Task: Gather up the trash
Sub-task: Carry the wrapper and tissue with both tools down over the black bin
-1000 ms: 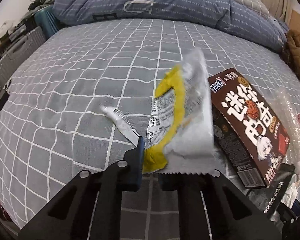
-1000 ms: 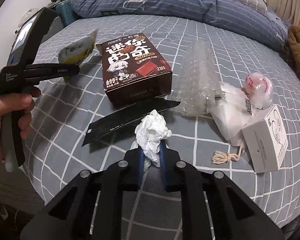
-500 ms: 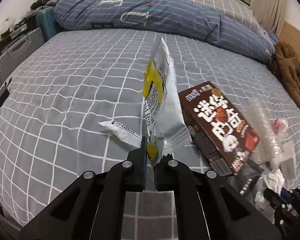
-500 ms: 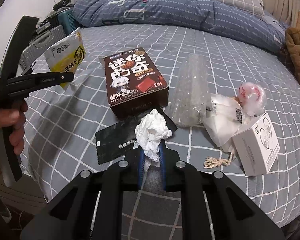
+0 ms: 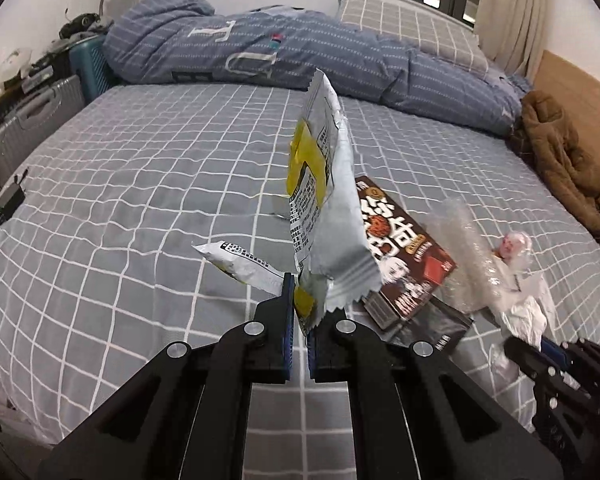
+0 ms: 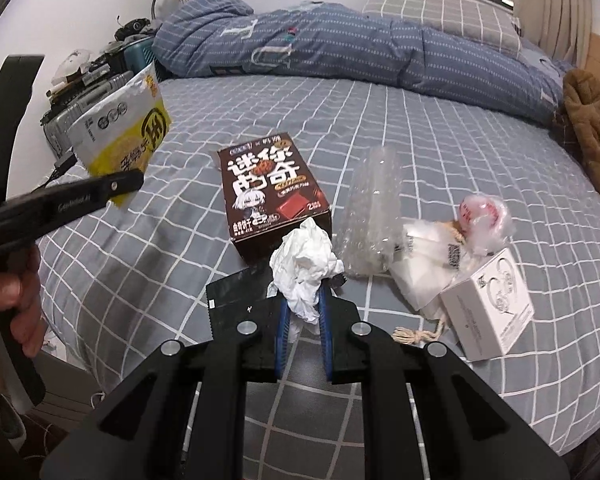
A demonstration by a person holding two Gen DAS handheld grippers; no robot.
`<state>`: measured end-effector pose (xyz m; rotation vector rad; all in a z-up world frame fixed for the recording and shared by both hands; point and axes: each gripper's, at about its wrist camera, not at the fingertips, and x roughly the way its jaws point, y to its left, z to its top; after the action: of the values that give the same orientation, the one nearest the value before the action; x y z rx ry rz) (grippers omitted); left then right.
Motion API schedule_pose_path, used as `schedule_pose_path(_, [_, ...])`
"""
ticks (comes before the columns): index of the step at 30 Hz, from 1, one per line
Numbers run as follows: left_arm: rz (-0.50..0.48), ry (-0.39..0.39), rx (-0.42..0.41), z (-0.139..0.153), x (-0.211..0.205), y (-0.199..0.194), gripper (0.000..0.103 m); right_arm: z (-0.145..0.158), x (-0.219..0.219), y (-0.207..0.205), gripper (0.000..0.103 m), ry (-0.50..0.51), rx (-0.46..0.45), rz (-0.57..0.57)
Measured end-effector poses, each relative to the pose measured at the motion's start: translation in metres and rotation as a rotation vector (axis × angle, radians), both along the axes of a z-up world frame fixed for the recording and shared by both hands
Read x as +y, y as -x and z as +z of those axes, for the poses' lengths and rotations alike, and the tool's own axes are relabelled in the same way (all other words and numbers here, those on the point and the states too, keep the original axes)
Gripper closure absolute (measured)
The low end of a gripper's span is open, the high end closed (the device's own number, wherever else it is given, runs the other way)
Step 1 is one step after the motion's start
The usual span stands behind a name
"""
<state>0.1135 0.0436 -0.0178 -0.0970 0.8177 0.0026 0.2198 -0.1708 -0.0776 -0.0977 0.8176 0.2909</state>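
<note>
Grey checked bedsheet [image 5: 120,184] fills both views, with litter clustered toward its near edge. Your left gripper [image 5: 299,312] has its jaws pressed onto the bottom edge of a silver-and-yellow snack wrapper [image 5: 328,208], lifted clear of the bed and standing upright; your right gripper [image 6: 303,304] pinches a crumpled white tissue [image 6: 306,264], also raised. Both hands look loaded, so you seem to be at the carry-away stage – no bin shows in either view, so you will need to find one first. Left on the sheet: the brown cookie box [image 6: 272,192], bubble wrap [image 6: 374,208], a black sachet [image 6: 230,300], a white box [image 6: 490,304], and a second wrapper [image 5: 240,266] just beside your left jaws
</note>
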Motion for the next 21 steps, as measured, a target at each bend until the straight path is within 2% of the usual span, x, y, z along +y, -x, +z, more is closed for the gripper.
schedule_pose_path(21, [-0.043,-0.007,-0.007,0.003,-0.036,0.068,0.098,0.029,-0.013,0.049,0.091,-0.024,-0.060,0.004])
